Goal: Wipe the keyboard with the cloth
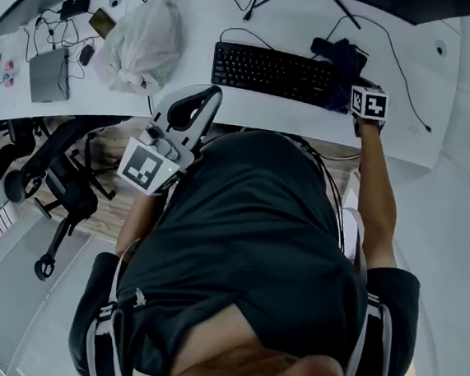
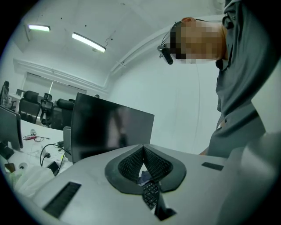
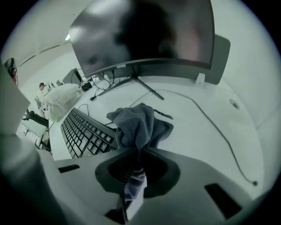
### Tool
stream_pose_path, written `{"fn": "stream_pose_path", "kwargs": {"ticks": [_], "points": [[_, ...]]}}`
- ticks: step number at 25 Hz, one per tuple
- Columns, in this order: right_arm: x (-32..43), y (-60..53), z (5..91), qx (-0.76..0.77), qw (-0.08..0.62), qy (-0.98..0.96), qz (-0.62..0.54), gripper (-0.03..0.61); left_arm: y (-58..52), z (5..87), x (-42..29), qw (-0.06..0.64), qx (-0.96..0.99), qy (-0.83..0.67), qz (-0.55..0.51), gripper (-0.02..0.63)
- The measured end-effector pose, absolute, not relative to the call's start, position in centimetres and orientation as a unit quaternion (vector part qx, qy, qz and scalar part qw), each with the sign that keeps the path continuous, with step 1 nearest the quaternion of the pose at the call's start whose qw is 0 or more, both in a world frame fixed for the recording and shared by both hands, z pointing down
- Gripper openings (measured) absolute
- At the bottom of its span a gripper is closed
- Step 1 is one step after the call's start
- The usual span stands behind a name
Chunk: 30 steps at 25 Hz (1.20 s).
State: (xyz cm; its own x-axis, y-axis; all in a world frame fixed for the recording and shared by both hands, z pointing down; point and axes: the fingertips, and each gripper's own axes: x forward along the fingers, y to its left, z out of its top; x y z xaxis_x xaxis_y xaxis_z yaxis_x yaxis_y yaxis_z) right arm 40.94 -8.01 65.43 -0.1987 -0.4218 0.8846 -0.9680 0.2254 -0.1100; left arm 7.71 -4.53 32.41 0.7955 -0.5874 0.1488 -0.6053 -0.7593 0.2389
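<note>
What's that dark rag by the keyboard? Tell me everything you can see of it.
The cloth is a dark grey, towel-like rag, soft and crumpled. The right gripper pinches a bunched part between its closed jaws; the rest spills forward in folds, and a tail hangs out behind them. It is at the right end of the black keyboard on the white desk.

Open-plan office. Long white desk at twelve o'clock bearing black keyboard and wide monitor; swivel chairs at nine o'clock; strip lights overhead, further desks beyond.
</note>
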Motion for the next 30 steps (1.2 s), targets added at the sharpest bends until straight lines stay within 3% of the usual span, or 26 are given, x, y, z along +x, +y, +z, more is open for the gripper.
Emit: {"fn": "stream_pose_path", "kwargs": {"ticks": [3,10,23,30], "points": [[40.6,-3.9,66.3,0.517,0.371,-0.669,0.384,0.032,-4.6,32.3,7.1,0.134,0.935,-0.326,0.035,0.005],[33.9,6.1,68.1,0.406,0.426,-0.678,0.439,0.032,-5.1,33.3,4.8,0.158,0.925,-0.345,0.023,0.006],[29.6,-3.9,56.1,0.484,0.242,-0.748,0.384,0.032,-4.9,33.0,3.8,0.150,0.930,-0.336,0.011,0.005],[27.8,-4.9,54.6,0.494,0.228,-0.753,0.370,0.032,-3.8,33.0,0.4,0.150,0.923,-0.354,-0.005,0.005]]}}
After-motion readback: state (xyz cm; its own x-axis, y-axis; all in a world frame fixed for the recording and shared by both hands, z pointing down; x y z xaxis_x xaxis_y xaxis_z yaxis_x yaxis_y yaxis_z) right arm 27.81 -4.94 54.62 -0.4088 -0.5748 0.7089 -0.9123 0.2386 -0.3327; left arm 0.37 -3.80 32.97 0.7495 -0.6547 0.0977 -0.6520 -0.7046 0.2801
